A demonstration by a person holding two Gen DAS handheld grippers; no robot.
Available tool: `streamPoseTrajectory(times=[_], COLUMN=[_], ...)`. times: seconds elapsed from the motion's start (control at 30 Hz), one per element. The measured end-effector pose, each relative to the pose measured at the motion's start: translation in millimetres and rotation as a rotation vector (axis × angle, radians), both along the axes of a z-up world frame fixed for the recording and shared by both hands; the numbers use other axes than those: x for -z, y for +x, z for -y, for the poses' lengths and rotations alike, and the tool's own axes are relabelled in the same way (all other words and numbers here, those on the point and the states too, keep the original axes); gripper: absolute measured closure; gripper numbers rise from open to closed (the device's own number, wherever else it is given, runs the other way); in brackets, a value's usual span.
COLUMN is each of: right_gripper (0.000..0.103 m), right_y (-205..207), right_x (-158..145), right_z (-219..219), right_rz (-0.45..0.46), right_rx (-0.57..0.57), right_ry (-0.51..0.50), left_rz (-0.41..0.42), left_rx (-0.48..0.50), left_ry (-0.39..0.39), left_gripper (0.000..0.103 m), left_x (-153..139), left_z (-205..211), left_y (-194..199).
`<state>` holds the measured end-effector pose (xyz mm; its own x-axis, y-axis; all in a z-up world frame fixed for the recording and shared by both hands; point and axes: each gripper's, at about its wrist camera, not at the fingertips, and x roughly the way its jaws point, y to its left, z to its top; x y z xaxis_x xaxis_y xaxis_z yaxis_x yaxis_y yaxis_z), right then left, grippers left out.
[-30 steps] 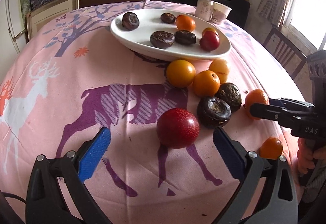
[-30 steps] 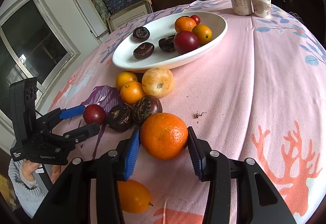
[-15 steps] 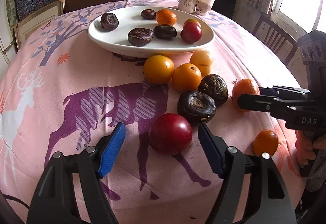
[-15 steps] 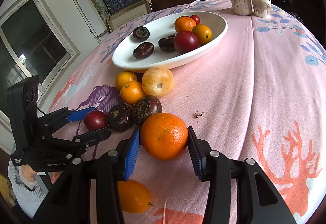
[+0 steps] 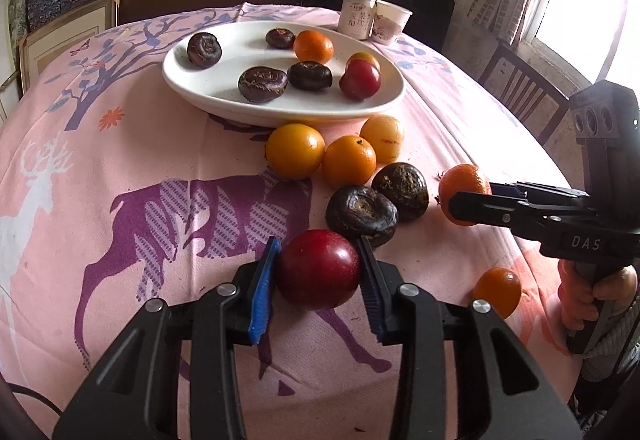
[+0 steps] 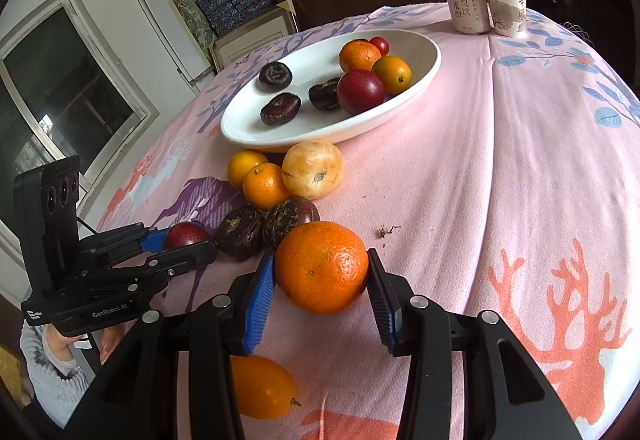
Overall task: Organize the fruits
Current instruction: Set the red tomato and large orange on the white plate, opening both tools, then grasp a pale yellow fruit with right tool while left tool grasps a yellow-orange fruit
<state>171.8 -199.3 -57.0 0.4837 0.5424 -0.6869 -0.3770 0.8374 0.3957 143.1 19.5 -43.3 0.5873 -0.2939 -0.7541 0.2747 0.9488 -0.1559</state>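
Tablecloth [image 5: 160, 160]; white bowl [image 5: 384, 108] of mixed fruit [image 5: 262, 83]

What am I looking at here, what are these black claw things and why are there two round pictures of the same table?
These are two handheld tools, each with a two-finger claw and a wide-angle camera looking along its fingers; a person holds one in each hand. No robot is involved.

The left wrist picture shows the left claw closed around a dark red fruit. The right wrist picture shows the right claw gripping an orange. Each camera also catches the other tool from the side.

On the pink tablecloth sits a white dish already holding several fruits. More orange, yellow and dark brown fruits lie loose in front of it. A can and a paper cup stand behind.
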Motion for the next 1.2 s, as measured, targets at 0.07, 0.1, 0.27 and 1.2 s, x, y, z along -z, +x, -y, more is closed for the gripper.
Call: streamPoseTrajectory(times=[0.07,0.1,0.27,1.2], right_gripper=[0.058,0.058,0.058,0.036], right_y=[1,4,45,46], right_x=[-10,-17,-49,-15], right_z=[3,4,-4,-3], right_rz=[0.044,0.062,0.100,0.053], right_rx=[0.019,0.028,0.060,0.093], right_ry=[0.013,0.016,0.009,0.013], left_rz=[0.036,0.049,0.113,0.107], left_rx=[-0.017,-0.022,-0.071,-0.289], left_ry=[0.008,0.011,0.023,-0.080], left_gripper=[0.065,0.065,0.065,0.005], left_x=[-11,-17,-48,-19], left_z=[-4,-6,-11,-67], left_y=[2,6,49,55])
